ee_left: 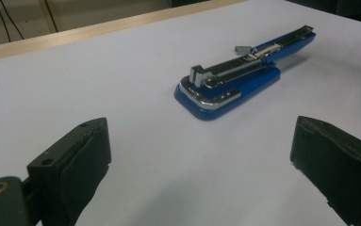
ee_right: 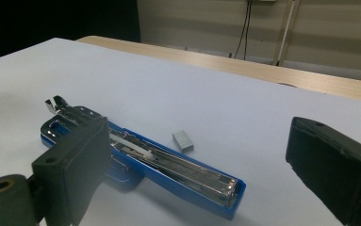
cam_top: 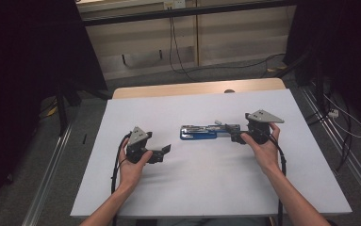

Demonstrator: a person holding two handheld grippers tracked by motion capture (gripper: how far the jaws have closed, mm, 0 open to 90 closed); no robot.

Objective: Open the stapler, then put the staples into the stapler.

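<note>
A blue and chrome stapler (cam_top: 198, 132) lies on the white table cover (cam_top: 192, 188) near the middle, its top swung open so the staple channel shows (ee_right: 178, 165). A small grey block of staples (ee_right: 183, 140) rests on the cover just beside it, also seen as the staple block (ee_left: 242, 48) in the left gripper view. My right gripper (cam_top: 233, 133) is at the stapler's right end, open, with that end low between its jaws (ee_right: 198, 139). My left gripper (cam_top: 163, 153) is open and holds nothing; the stapler (ee_left: 229, 87) lies a short way ahead of it (ee_left: 201, 141).
The light wooden table edge (cam_top: 197, 88) runs along the back beyond the cover. Cables (cam_top: 178, 56) hang and trail on the floor behind. Metal floor rails (cam_top: 51, 169) flank the table, with dark curtains on both sides.
</note>
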